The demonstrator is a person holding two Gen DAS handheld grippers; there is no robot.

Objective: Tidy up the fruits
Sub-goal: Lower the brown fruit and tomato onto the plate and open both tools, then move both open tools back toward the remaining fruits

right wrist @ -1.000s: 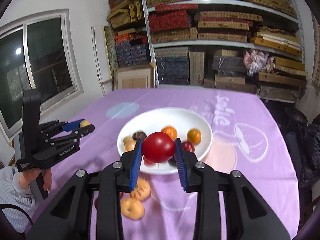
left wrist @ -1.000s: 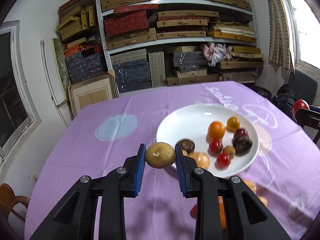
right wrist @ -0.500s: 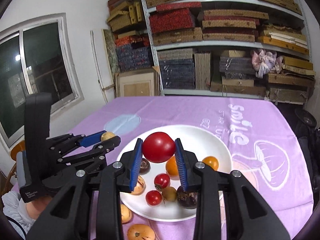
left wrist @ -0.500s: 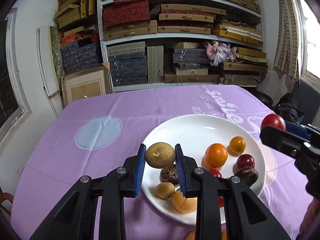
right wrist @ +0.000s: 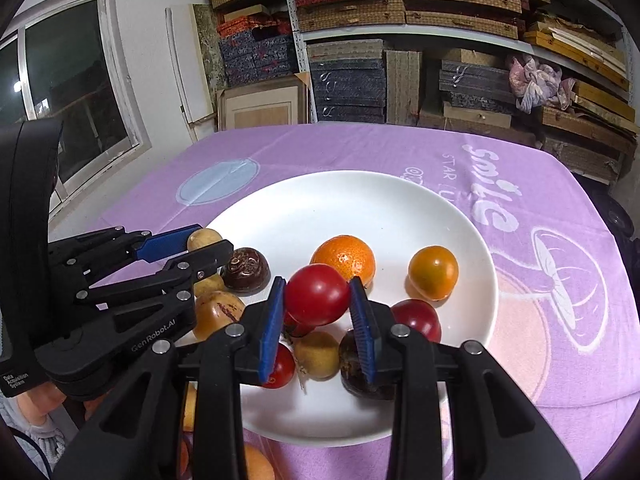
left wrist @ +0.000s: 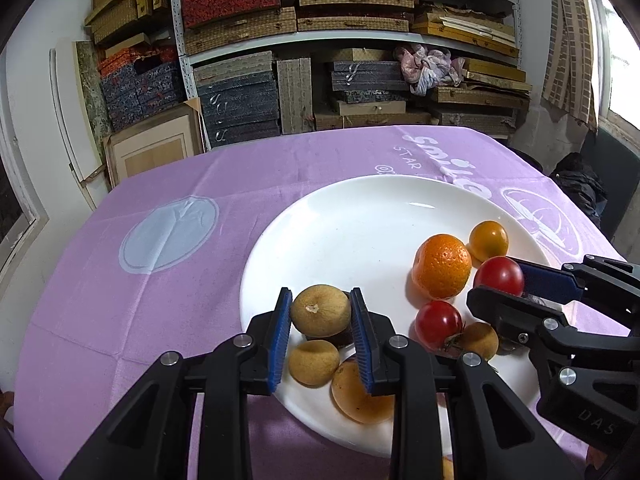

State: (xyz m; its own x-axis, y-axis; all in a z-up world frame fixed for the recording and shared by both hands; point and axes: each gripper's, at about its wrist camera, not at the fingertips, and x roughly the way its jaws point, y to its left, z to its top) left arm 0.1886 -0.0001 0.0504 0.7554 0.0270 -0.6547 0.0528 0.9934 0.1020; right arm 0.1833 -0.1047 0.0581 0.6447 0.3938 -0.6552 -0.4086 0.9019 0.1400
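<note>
A purple tablecloth [left wrist: 168, 312] printed with white lettering covers the table, and shelves of stacked flat boxes [left wrist: 328, 32] fill the wall behind it. In the middle of the cloth sits a wide white plate [left wrist: 360, 216], where most of the fruit is gathered on the near half.

Over the plate's near left edge, the left gripper [left wrist: 321, 322] is clenched on a tan round fruit [left wrist: 320, 311], its blue pads pressing the fruit from both sides. The fruit hangs above a dark brown fruit [right wrist: 245, 269] and close to a small tan fruit [left wrist: 313, 362] and a larger yellow-brown fruit [left wrist: 356, 396] lying on the plate.

The right gripper [right wrist: 318, 308] is clamped on a red tomato [right wrist: 317, 294], which hangs above the fruit at the near middle of the plate. In the left wrist view this gripper comes in from the right with the tomato at its tip, just beside an orange [left wrist: 442, 266].

Beyond the orange rests a small yellow-orange tomato [left wrist: 488, 240]. Nearer lie another red tomato [left wrist: 438, 323] and a dark red one [right wrist: 416, 319], with a dark purple fruit [right wrist: 360, 368] partly hidden behind the right gripper's finger. Two orange-toned fruits [right wrist: 256, 462] lie on the cloth off the plate's near rim, mostly hidden.
</note>
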